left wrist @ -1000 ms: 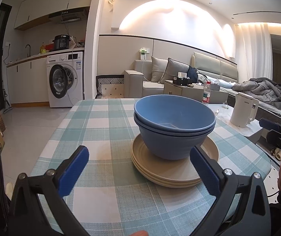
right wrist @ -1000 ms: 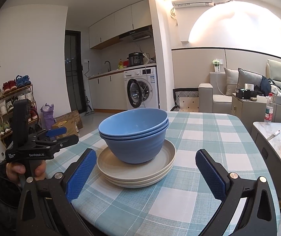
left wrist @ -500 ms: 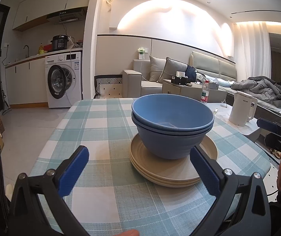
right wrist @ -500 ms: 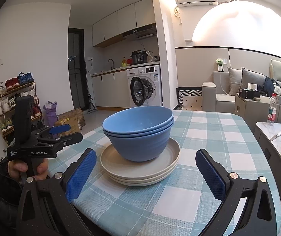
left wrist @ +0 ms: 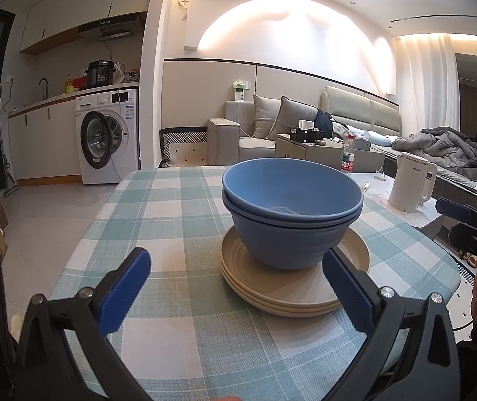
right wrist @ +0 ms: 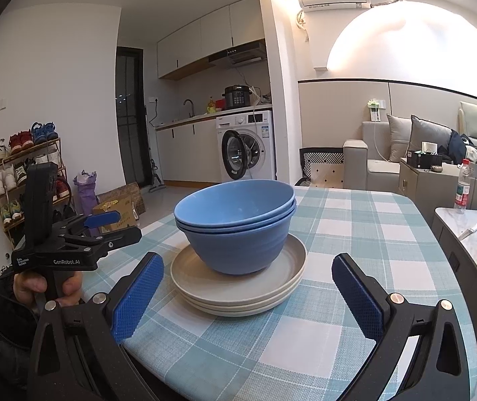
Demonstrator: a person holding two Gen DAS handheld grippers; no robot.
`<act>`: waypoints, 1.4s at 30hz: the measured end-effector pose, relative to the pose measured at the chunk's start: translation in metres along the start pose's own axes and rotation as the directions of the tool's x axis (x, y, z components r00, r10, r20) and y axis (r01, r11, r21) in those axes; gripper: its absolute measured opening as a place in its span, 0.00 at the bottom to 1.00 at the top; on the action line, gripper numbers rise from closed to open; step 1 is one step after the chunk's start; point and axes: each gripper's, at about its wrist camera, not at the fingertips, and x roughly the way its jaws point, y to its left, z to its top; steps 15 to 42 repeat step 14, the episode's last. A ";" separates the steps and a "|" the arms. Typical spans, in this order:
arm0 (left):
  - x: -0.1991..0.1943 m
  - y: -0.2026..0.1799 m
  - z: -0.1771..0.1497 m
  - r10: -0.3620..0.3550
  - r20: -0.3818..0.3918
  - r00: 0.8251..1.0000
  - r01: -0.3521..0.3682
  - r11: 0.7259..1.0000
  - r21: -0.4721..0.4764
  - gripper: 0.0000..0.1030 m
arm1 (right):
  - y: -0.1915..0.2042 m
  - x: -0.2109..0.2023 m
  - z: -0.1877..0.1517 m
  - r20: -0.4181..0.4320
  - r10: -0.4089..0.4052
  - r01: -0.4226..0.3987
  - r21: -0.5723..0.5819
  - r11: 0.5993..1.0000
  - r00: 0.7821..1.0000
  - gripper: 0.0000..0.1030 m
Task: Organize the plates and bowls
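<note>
— Where does everything sit right now?

— The blue bowls [left wrist: 291, 214], two nested, stand on the stack of beige plates [left wrist: 291, 284] in the middle of the checked table [left wrist: 171, 207]. My left hand-held gripper [left wrist: 235, 290] is spread wide and holds nothing, low over the near edge. My right hand-held gripper [right wrist: 245, 297] is just as wide and empty, facing the same pile from the other side.

— What could go wrong?

— I'd guess the bowls. They only rest on the top plate, so if I lift or nudge the plates at a tilt, the bowls could slide off. Clamping one thin bowl rim might also tip the nested pair.

— Anything you can't make out?

— The plate count: I see three rims at the front, but the bowls cover the middle. The bowls' feet are hidden too. The kettle [left wrist: 408, 183] on the side counter is cut off in the right view.
</note>
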 end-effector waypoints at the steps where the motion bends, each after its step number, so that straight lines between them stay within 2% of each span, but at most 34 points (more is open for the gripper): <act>1: 0.000 0.000 0.000 -0.001 -0.002 1.000 0.000 1.000 -0.002 1.00 | 0.000 0.000 0.000 0.000 0.001 -0.001 0.000 1.000 1.000 1.00; 42: 0.002 0.000 0.000 -0.011 -0.008 1.000 0.011 1.000 -0.003 1.00 | 0.001 0.002 -0.001 -0.007 0.004 -0.004 -0.002 1.000 1.000 1.00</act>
